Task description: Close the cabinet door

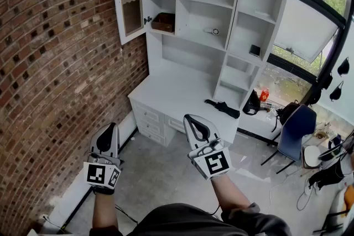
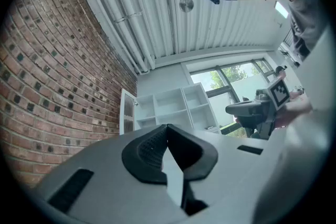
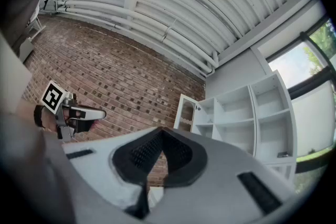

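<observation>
The white cabinet [image 1: 206, 14] stands on a desk against the far wall. Its glass-paned door [image 1: 130, 0] hangs swung open at the upper left, next to the brick wall. Both grippers are held low over the floor, well short of the desk and far from the door. My left gripper [image 1: 108, 129] is shut with nothing in it, and my right gripper [image 1: 191, 119] is shut and empty too. The left gripper view shows its tips [image 2: 168, 128] meeting, with the open door [image 2: 127, 113] small beyond them. In the right gripper view the door [image 3: 186, 113] stands above the closed tips [image 3: 160, 131].
A brick wall [image 1: 61, 63] runs along the left. The white desk [image 1: 182, 94] has drawers and a black object [image 1: 222, 108] on top. A brown box [image 1: 164, 22] sits on a shelf. A blue chair [image 1: 294, 130] and clutter stand at the right by the window.
</observation>
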Available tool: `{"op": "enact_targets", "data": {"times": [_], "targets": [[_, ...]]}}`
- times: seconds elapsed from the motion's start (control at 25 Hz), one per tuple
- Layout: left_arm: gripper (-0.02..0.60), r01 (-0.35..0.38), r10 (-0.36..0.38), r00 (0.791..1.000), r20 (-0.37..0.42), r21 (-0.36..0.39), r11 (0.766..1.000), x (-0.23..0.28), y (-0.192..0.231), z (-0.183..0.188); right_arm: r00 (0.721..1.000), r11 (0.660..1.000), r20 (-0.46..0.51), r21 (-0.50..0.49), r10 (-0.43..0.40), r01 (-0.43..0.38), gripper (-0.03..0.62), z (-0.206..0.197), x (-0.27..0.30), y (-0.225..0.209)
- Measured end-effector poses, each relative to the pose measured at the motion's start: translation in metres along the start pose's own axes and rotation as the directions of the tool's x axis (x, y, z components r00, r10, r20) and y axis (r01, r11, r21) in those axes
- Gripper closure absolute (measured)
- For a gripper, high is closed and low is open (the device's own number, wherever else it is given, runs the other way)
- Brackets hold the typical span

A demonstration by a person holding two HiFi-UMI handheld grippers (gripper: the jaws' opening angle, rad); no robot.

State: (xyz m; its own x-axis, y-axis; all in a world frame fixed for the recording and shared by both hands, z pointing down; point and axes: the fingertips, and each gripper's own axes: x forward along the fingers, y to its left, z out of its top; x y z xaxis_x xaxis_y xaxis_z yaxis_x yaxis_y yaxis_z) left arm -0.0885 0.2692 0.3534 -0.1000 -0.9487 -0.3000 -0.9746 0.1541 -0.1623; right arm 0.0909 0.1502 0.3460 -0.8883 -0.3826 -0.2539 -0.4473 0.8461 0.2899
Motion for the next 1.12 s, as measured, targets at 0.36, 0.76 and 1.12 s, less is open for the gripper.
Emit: {"op": "enact_targets", "data": {"times": [0.36, 0.76, 1.12], "targets": [[0.58, 0.014, -0.014, 1.0, 0.0, -0.002, 1.0, 0.005, -0.013, -0.003, 1.0, 1.0, -0.003, -0.004, -0.003, 0.003, 0.597, -0.004, -0.006, -0.006], [0.438, 0.017, -0.016, 0.999, 0.036, -0.03, 0.999, 0.003, -0.013, 0.006, 1.0, 1.0, -0.006, 0.001, 0.001, -0.001, 0.597, -0.004, -0.009, -0.008], [0.19, 0.013, -0.012, 0.999, 0.047, -0.03, 0.999, 0.0, -0.012, 0.013, 1.0, 1.0, -0.003, 0.0, 0.019, -0.019, 0.597, -0.007, -0.011, -0.01]]}}
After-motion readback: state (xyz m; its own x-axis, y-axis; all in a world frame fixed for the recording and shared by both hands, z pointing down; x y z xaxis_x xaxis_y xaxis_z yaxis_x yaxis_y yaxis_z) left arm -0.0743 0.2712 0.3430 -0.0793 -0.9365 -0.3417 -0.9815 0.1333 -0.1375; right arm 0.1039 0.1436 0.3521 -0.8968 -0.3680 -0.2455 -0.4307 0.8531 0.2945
